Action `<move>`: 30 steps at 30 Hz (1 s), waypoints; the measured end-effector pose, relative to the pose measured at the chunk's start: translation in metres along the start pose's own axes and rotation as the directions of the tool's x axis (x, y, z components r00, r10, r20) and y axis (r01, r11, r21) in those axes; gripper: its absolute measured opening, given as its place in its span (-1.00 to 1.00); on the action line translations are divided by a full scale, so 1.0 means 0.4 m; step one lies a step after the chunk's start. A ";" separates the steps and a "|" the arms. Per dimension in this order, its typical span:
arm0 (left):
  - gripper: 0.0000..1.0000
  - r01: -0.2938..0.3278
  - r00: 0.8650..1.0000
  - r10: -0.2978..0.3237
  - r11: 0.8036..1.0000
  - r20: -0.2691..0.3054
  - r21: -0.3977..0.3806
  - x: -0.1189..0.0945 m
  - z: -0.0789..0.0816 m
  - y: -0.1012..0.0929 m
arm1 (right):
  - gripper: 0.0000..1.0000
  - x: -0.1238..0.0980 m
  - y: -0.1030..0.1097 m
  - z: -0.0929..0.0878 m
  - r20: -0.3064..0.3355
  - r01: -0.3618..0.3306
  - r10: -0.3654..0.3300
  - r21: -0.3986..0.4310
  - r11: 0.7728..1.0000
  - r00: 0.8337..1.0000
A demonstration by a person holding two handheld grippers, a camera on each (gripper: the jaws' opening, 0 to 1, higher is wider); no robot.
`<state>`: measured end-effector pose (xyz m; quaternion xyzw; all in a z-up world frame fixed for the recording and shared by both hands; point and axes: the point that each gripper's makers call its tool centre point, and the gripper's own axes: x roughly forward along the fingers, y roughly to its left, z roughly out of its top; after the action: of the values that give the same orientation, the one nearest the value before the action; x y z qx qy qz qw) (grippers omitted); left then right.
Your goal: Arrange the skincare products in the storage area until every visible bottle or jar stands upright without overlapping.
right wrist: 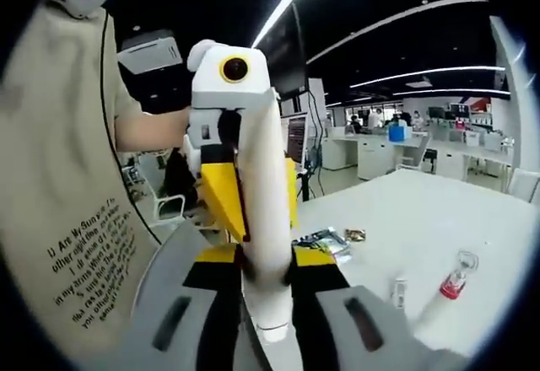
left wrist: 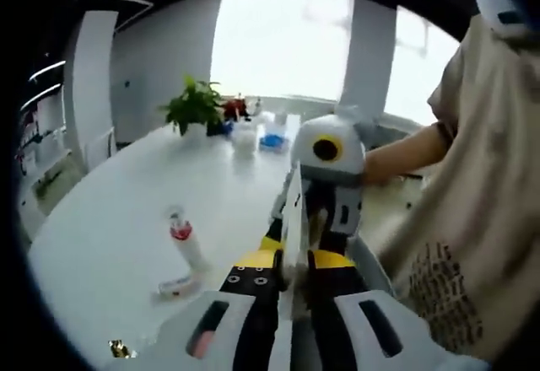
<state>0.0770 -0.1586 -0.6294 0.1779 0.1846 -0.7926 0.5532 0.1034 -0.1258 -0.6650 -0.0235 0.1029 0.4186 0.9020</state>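
Both grippers, left gripper (left wrist: 285, 263), right gripper (right wrist: 266, 270), clamped on one white tube (right wrist: 263, 211)

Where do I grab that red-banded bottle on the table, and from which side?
Grip the red-banded bottle by its white body below the band, from above, tool across its width. It seems to lie on the table, and the body is its longest, straightest part.
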 end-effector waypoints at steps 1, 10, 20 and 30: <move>-0.84 -0.001 1.000 0.001 1.000 -0.004 0.007 0.002 0.000 0.000 | -0.60 0.000 -0.002 -0.001 0.001 0.002 -0.002 0.001 1.000 1.000; -0.83 0.011 0.999 -0.010 1.000 -0.041 0.015 0.023 -0.033 0.012 | -0.61 0.009 -0.010 -0.037 -0.024 -0.010 0.009 -0.011 1.000 1.000; -0.82 0.001 0.995 -0.004 1.000 -0.096 -0.028 0.092 -0.141 0.045 | -0.61 0.031 -0.037 -0.171 -0.150 -0.015 0.011 -0.025 1.000 0.989; -0.81 -0.018 0.989 0.008 0.998 -0.149 -0.068 0.153 -0.234 0.089 | -0.59 0.053 -0.077 -0.289 -0.241 0.007 -0.017 -0.040 0.999 0.970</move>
<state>0.0979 -0.1738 -0.7441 0.2182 0.2515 -0.7667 0.5489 0.1212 -0.1448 -0.7838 -0.0926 0.2036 0.4090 0.8847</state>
